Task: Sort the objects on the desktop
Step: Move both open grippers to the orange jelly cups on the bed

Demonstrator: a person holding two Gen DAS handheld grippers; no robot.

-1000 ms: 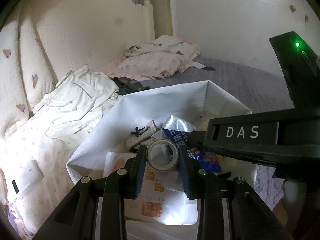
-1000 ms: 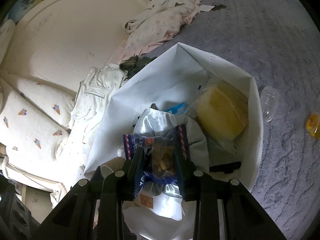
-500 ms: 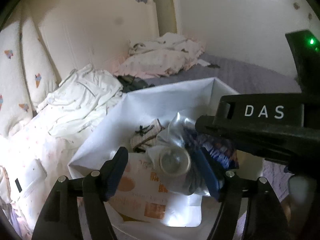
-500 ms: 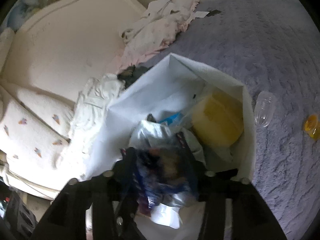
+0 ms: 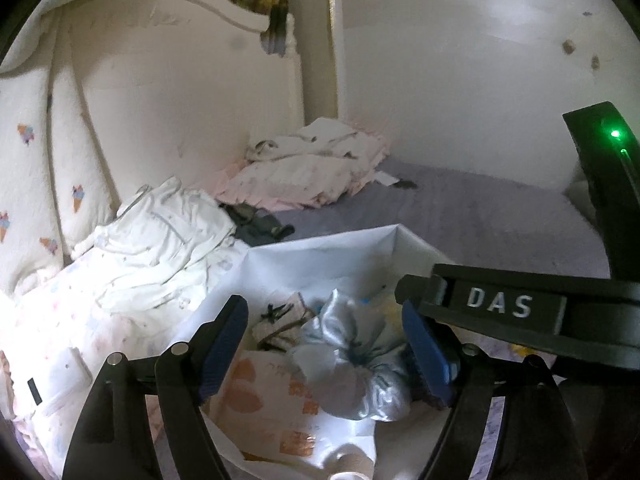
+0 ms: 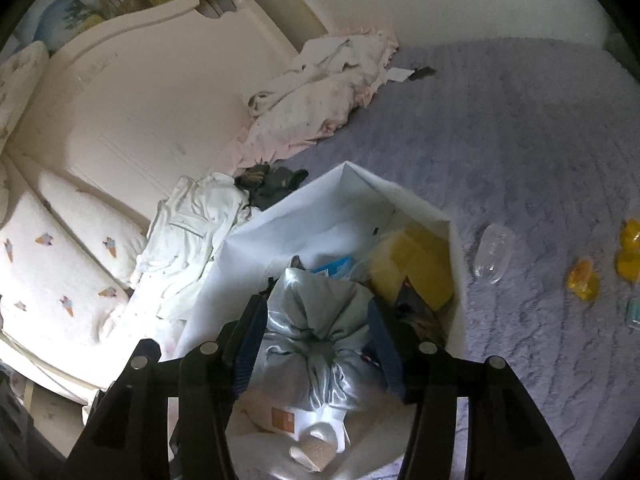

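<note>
Both hand-held grippers hang over the open white paper bag (image 6: 304, 236) that sits on the purple bedspread (image 6: 520, 152), so the step in hand reads as the release at the end of a drop-off.

The left hand-held gripper (image 5: 324, 348) has its jaws spread wide and opening further, with nothing pressed between the blue pads. A roll of tape (image 5: 348, 462) lies loose at the bottom edge of the left wrist view, below the jaws, among printed packets in the bag.

The right hand-held gripper (image 6: 318, 344) stands at a middling gap. The silvery satin pouch (image 6: 320, 320) fills the space between its pads, but it seems to lie on the bag's contents rather than be gripped; the blur makes that hard to settle. A yellow block (image 6: 416, 268) rests against the bag's right wall.

Things still to sort lie right of the bag in the right wrist view: a clear plastic shell (image 6: 494, 254) near the bag, and yellow pieces (image 6: 582, 280) further right.

The next move likely calls for lifting both hand-held grippers clear of the bag's rim, then swinging one toward the clear shell with jaws wide enough to straddle it.
</note>
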